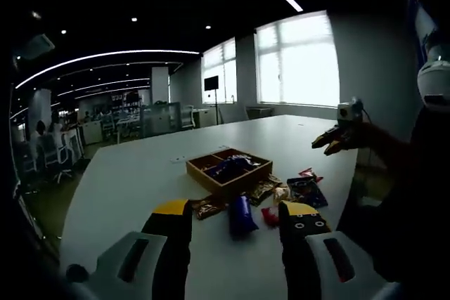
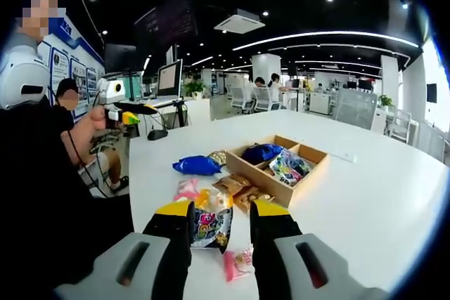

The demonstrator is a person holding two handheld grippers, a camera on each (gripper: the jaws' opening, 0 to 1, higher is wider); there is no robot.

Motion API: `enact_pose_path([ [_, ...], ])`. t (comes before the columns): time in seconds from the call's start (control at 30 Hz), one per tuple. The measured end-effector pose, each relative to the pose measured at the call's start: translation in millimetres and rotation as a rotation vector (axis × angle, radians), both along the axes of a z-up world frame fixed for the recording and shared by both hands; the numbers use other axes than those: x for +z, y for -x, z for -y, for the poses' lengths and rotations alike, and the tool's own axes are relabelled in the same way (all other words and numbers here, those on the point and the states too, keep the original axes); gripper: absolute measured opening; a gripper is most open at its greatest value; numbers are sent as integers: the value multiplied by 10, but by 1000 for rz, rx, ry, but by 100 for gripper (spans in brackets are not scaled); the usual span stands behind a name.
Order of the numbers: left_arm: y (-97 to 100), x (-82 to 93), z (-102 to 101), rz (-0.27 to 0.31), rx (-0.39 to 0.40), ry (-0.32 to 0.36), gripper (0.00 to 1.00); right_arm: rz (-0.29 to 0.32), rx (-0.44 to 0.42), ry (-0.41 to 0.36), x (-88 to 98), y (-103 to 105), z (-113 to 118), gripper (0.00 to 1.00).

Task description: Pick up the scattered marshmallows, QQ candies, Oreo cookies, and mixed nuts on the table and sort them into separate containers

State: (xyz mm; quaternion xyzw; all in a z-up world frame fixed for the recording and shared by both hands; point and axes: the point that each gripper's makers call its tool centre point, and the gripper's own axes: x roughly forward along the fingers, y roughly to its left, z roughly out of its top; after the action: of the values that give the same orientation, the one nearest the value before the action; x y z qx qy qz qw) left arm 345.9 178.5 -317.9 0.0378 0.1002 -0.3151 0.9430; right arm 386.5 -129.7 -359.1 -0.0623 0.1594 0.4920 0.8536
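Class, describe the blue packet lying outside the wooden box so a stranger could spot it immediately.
Find the white table, then the wooden box on it. In the right gripper view, the blue packet lies on the table just left of the box. It is plain solid blue, while the loose packets nearer the camera are pink, brown or multicoloured.

the divided tray [image 2: 304,176] looks like pale unfinished wood, matt. the table [image 1: 126,180] is smooth white with a soft sheen. the blue packet [image 2: 197,166] and colourful packet [image 2: 211,224] are glossy, crinkled plastic film. the brown wrappers [image 1: 208,206] seem foil-like, though blurred. the gripper fingers [image 1: 172,233] look matt black and yellow plastic.
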Motion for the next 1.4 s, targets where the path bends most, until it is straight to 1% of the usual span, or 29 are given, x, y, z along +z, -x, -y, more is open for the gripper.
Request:
enact_pose_path([
  [0.2,37,-135,-27,-31,17,17,55,-2,-3,8,-3,-20,22,28],
  [0.3,46,-163,-25,-43,15,23,55,-2,1,14,1,-26,11,28],
  [0.47,52,-163,-9,-42,8,10,56,3,10,24,21,-33,-18,28],
  [0.83,53,-130,-10,-32,4,10,56,3,27,41,24,-48,-54,28],
  [1.1,71,-166,-10,-40,-1,8,55,4,52,74,16,-90,-127,28],
  [1.4,85,-184,-40,-46,6,14,55,14,88,135,36,-174,-183,28],
])
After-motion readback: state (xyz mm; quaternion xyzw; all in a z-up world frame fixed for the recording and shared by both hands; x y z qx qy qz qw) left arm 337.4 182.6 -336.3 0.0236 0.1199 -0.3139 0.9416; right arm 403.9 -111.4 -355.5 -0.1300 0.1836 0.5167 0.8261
